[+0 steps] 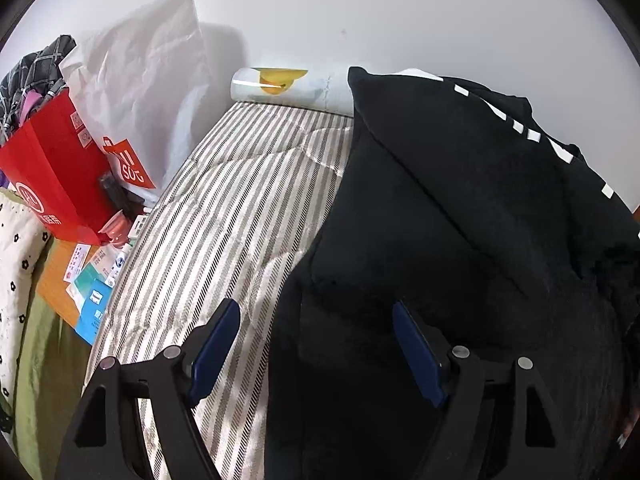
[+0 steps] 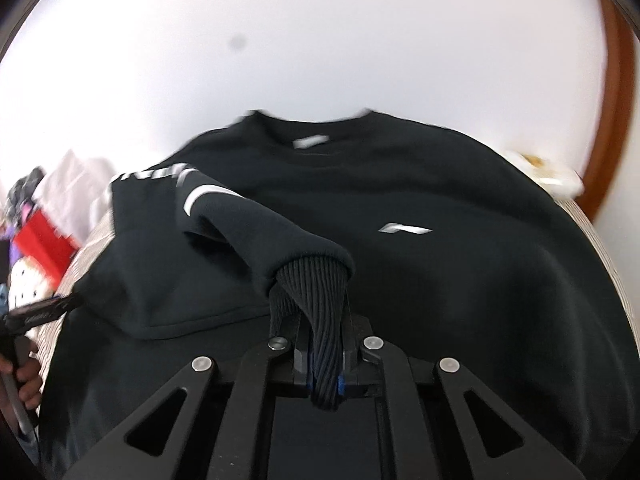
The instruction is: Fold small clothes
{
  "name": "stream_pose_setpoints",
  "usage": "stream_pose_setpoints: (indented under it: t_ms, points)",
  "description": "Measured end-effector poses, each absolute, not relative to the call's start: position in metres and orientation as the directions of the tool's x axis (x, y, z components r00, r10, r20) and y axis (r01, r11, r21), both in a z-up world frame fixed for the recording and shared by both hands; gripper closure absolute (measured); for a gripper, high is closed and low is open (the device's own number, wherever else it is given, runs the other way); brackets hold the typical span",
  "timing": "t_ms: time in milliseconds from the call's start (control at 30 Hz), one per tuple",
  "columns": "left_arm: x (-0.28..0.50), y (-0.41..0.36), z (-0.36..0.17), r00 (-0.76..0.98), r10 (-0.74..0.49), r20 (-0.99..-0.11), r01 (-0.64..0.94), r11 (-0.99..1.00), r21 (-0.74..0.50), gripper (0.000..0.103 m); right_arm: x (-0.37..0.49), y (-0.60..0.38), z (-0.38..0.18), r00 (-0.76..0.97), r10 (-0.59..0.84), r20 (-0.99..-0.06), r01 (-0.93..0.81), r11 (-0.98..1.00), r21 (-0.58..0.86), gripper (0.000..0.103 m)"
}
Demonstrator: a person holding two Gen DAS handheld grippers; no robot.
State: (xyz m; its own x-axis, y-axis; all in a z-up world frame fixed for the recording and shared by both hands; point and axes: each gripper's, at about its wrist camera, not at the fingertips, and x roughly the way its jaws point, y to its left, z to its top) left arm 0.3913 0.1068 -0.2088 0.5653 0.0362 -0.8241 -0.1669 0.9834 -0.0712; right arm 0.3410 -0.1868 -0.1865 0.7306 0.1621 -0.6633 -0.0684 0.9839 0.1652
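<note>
A black sweatshirt (image 2: pixel 440 280) with white marks lies spread on a striped bed cover (image 1: pixel 224 216). My right gripper (image 2: pixel 325 344) is shut on the ribbed cuff (image 2: pixel 316 292) of its left sleeve (image 2: pixel 248 220) and holds the sleeve lifted over the body of the shirt. In the left wrist view the sweatshirt (image 1: pixel 460 240) fills the right half. My left gripper (image 1: pixel 316 344) is open and empty, low over the shirt's left edge, one finger over the cover and one over the black cloth.
At the left of the bed stand a red paper bag (image 1: pixel 52 176), a white bag (image 1: pixel 148 92) and small boxes (image 1: pixel 94 300). A rolled white item (image 1: pixel 288 86) lies against the wall. A wooden frame (image 2: pixel 616 100) rises at the right.
</note>
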Motion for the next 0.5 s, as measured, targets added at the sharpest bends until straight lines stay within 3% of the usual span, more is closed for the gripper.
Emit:
stream_pose_setpoints:
  t_ms: [267,367,500]
  points:
    - [0.375,0.101,-0.2,0.56,0.027,-0.828,-0.135,0.989,-0.059,0.026,0.347,-0.231,-0.187,0.719,0.155,-0.678,-0.023,0.98,0.2,0.094]
    - [0.372,0.098,-0.199,0.561,0.02,-0.827,-0.11,0.993,-0.05,0.026,0.341,-0.248,-0.183,0.716,0.16,-0.68,-0.007,0.975,0.222,0.088]
    - [0.369,0.094,-0.197,0.562,0.013,-0.827,-0.101,0.993,-0.053,0.026,0.33,-0.271,-0.173,0.743,0.185,-0.643,0.004,0.96,0.28,0.088]
